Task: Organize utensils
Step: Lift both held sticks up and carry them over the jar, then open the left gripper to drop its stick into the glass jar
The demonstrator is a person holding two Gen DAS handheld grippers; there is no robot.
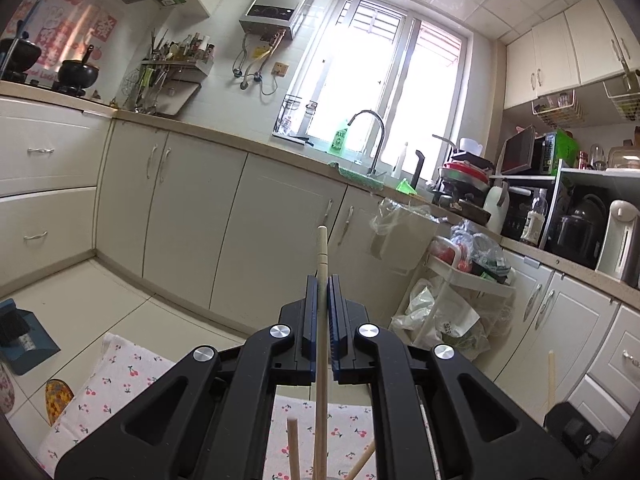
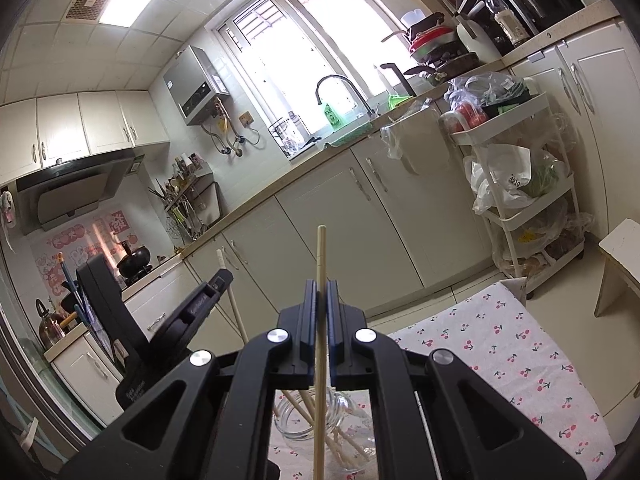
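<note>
My left gripper [image 1: 323, 286] is shut on a light wooden chopstick [image 1: 321, 252] that stands upright between the jaws, its top end poking above them. My right gripper [image 2: 322, 290] is shut on another thin wooden chopstick [image 2: 321, 256], also upright. Below the right gripper a clear glass jar [image 2: 344, 408] stands on the cherry-print cloth [image 2: 500, 344] with several chopsticks leaning in it. In the left wrist view more chopstick ends [image 1: 292, 444] rise from below over the cloth [image 1: 120, 376]. The left gripper's body [image 2: 176, 320] shows at the left of the right wrist view.
Cream kitchen cabinets [image 1: 224, 216] and a counter with a sink tap [image 1: 372, 136] run across the background. A white trolley [image 2: 516, 216] stuffed with bags stands by the cabinets. A small stool [image 2: 620, 264] is at the far right. A blue dustpan [image 1: 24, 336] lies on the floor.
</note>
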